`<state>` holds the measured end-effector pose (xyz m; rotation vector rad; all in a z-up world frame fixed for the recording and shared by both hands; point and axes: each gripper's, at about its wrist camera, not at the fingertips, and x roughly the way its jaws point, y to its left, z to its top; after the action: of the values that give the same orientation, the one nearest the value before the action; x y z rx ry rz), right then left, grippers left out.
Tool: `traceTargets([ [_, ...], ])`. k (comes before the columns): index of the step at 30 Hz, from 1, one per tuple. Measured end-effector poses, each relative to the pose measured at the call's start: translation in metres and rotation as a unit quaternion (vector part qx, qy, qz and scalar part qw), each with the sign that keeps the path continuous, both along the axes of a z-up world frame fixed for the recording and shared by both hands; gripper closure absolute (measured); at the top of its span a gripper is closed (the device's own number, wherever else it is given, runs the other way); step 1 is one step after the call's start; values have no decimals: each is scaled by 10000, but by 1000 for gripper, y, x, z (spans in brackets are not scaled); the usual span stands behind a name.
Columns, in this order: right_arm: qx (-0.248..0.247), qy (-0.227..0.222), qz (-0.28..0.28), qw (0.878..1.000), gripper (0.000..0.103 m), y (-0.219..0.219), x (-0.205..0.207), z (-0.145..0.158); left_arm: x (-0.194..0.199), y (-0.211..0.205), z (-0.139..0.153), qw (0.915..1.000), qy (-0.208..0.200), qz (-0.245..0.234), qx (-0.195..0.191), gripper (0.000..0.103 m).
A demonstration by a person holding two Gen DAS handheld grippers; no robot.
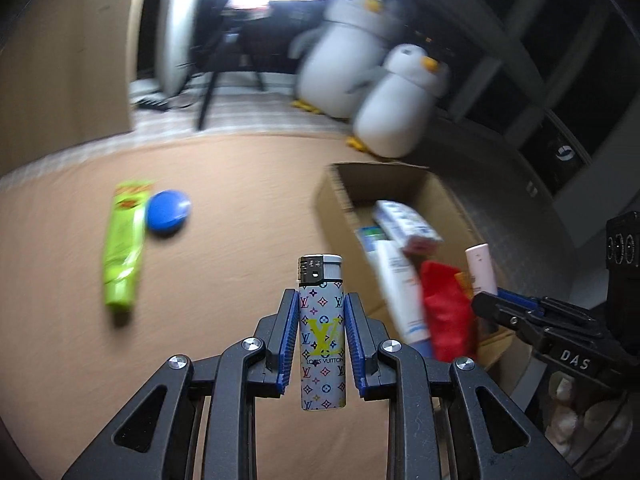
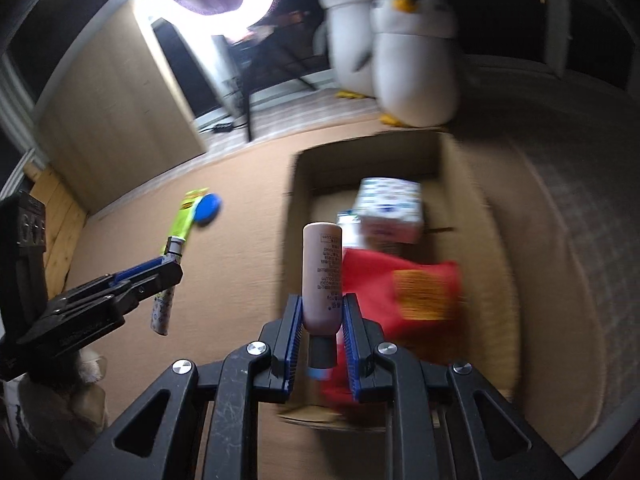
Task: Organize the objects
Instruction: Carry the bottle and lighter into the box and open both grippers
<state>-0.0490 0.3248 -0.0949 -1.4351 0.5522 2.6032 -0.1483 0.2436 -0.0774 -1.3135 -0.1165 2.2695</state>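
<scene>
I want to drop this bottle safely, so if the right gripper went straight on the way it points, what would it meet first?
Probably the red packet in the cardboard box; depth is unclear.

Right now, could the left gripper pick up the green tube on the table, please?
Probably not yet: the left gripper is shut on the lighter. The path to the green tube looks clear otherwise.

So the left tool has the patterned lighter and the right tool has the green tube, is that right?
Not quite. The left tool does hold the patterned lighter, but the right tool holds a pink bottle, as the right wrist view shows. The green tube lies on the floor.
</scene>
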Motion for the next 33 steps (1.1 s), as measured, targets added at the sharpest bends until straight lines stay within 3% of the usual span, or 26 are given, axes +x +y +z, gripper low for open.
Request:
traceTargets([
  [8, 46, -117, -340, 9993, 85, 44, 14, -10, -13, 75, -10, 9991, -132, -411, -28, 78],
  [15, 75, -178, -341, 9992, 85, 58, 16, -15, -19, 102, -20, 9987, -191, -458, -110, 78],
  [19, 90, -187, -295, 9994, 85, 58, 17, -16, -21, 101, -19, 9987, -192, -454, -99, 77],
  [22, 106, -175, -257, 9995, 80, 57, 16, -15, -25, 97, -18, 9988, -231, -437, -30, 67],
  [25, 128, -138, -258, 9995, 74, 55, 15, -12, -26, 90, -16, 9989, -207, -416, -11, 67],
  [33, -12, -57, -342, 9994, 70, 52, 15, -7, -29, 50, -9, 9997, -88, -219, 6, 67],
])
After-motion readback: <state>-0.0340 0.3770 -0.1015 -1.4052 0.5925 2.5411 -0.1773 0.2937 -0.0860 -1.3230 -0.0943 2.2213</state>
